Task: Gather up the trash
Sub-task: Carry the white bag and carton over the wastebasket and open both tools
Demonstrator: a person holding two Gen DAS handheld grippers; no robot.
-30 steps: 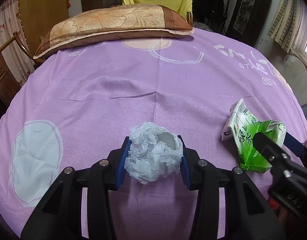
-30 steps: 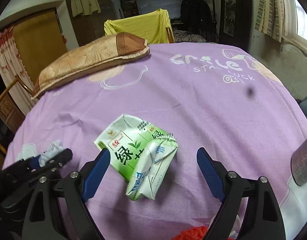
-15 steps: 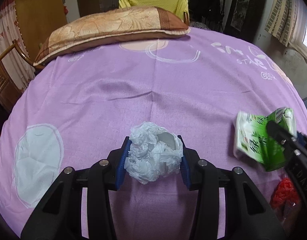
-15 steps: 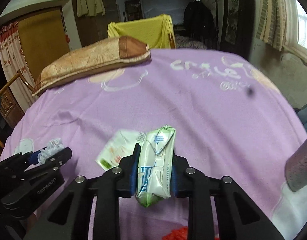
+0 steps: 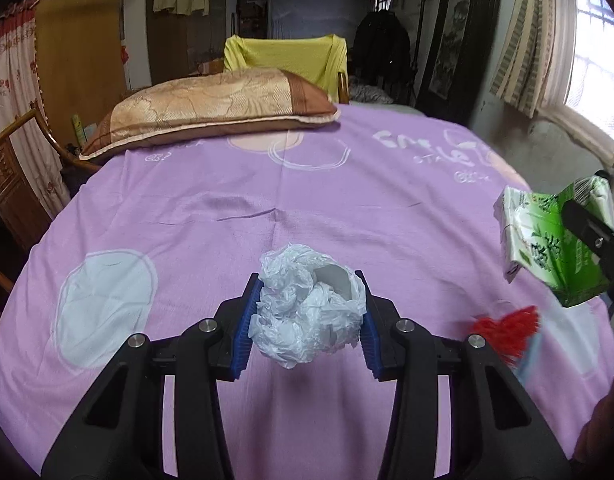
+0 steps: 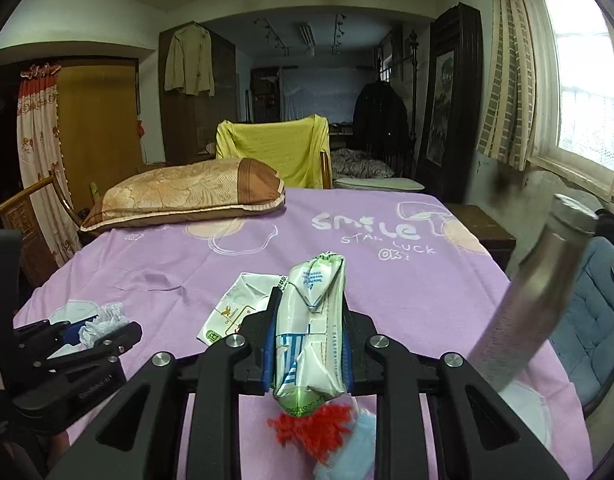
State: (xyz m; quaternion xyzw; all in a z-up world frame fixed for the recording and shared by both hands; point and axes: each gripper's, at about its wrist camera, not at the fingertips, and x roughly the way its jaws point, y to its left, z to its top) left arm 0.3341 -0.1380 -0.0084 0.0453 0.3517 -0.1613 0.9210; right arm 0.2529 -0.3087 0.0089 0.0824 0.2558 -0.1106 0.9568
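Observation:
A crumpled white plastic bag (image 5: 309,304) sits squeezed between the blue pads of my left gripper (image 5: 307,316), lifted above the purple bedsheet (image 5: 267,184). My right gripper (image 6: 309,344) is shut on a flattened green and white drink carton (image 6: 313,320), held up off the bed. In the left wrist view the same carton (image 5: 547,236) hangs at the right edge with the right gripper's black finger across it. The right wrist view shows the left gripper (image 6: 87,332) with the white bag (image 6: 103,320) at the lower left.
A brown and gold pillow (image 5: 215,112) lies at the far end of the bed, a yellow-draped chair (image 6: 279,152) behind it. A red and pale blue fuzzy object (image 6: 331,436) lies near the bed's front edge. A blurred metal cylinder (image 6: 539,300) stands at the right beside a blue cushioned seat (image 6: 595,320).
My right gripper closed on the carton, which lay on the sheet a second ago, and lifted it. Both grippers have risen and tilted up, showing more of the room. The left keeps its bag.

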